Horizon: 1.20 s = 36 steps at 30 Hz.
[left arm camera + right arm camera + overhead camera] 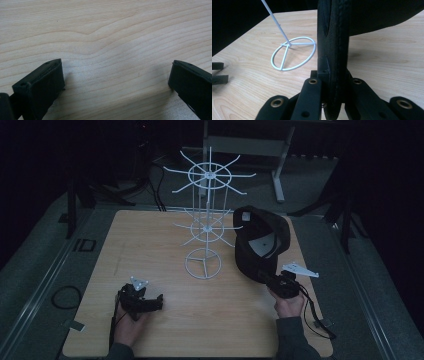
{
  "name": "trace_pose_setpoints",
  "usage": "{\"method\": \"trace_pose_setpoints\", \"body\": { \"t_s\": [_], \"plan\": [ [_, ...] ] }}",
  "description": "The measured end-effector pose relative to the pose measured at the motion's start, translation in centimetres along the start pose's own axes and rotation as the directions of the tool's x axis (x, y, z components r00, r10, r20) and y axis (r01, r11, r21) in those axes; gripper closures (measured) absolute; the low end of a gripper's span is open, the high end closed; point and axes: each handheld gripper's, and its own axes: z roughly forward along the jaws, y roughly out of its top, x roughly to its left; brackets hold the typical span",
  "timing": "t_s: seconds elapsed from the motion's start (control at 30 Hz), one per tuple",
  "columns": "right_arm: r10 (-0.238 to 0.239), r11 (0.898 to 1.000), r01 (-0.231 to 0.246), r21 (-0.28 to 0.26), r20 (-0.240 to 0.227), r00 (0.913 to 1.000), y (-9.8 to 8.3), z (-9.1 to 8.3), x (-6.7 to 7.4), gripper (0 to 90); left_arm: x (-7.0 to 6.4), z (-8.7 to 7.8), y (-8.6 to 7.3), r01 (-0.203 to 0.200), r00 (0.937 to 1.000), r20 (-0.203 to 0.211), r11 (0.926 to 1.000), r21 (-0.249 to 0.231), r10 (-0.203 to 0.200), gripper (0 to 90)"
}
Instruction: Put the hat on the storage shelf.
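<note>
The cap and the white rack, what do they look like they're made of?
Cap: black fabric, matte, it seems; a stitched seam runs along the edge clamped in the right gripper. Rack: thin wire or rod coated glossy white, probably metal, with a ring base and spokes.

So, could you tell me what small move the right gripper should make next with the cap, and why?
Probably carry the black cap leftward toward a prong of the white wire rack: the right gripper is shut on the cap's edge beside the rack, while the left gripper rests open on the table.
</note>
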Motion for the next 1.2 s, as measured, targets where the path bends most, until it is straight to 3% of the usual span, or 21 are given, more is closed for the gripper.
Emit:
{"method": "trace_pose_setpoints", "body": {
  "t_s": [1.2],
  "plan": [
    [-0.064, 0.995, 0.069, -0.069, 0.074, 0.9952, 1.8, -0.7, 0.9, 86.5, 0.0, 0.0, 0.0, -0.003, 1.0000, 0.001, 1.0000, 0.000, 0.003, 0.2]
  ]
}}
